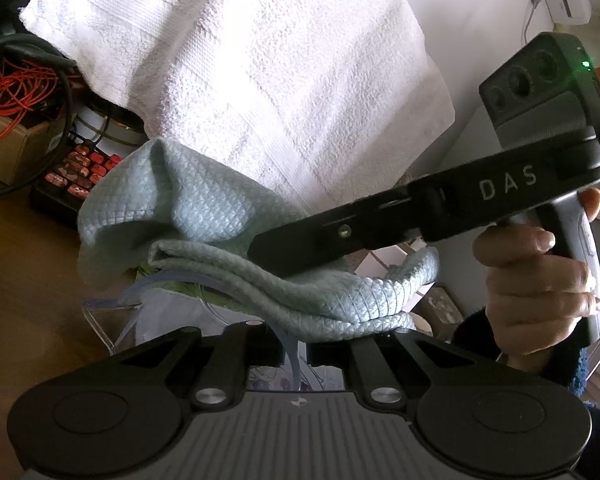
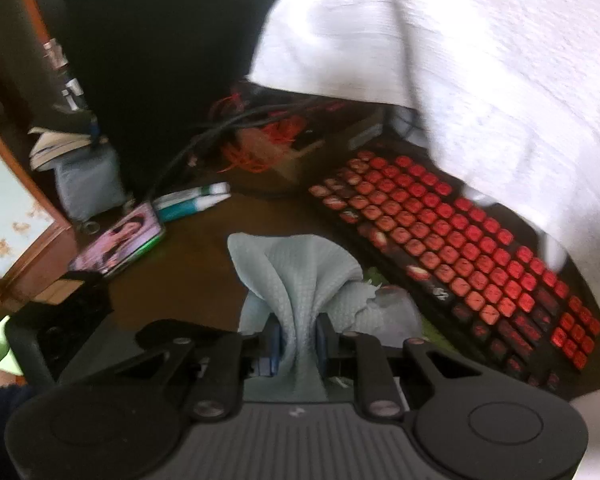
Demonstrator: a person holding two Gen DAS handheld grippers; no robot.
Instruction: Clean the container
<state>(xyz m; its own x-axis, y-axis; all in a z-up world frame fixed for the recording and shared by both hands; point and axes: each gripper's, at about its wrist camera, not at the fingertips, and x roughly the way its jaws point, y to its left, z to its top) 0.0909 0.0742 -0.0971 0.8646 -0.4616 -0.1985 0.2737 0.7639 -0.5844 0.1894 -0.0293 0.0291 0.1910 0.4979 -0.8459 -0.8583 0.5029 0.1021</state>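
The right gripper pinches the blue-grey cloth against the clear container held before the left gripper, whose grip I cannot tell; wiping seems midway; cleanliness unclear.

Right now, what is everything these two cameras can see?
Cloth: one, pale blue-green, pinched in the right gripper.
Container: one, clear plastic, under the cloth, at the left gripper.
Towel: one, white, draped behind.
Keyboard: one, red keys on black, on the desk.
Cables: a tangle, orange, in a cardboard box.
Pens: two, teal and white, on the desk.
Left gripper: black.
Right gripper: black, shut on cloth.
Hand: one, on the right gripper's handle.
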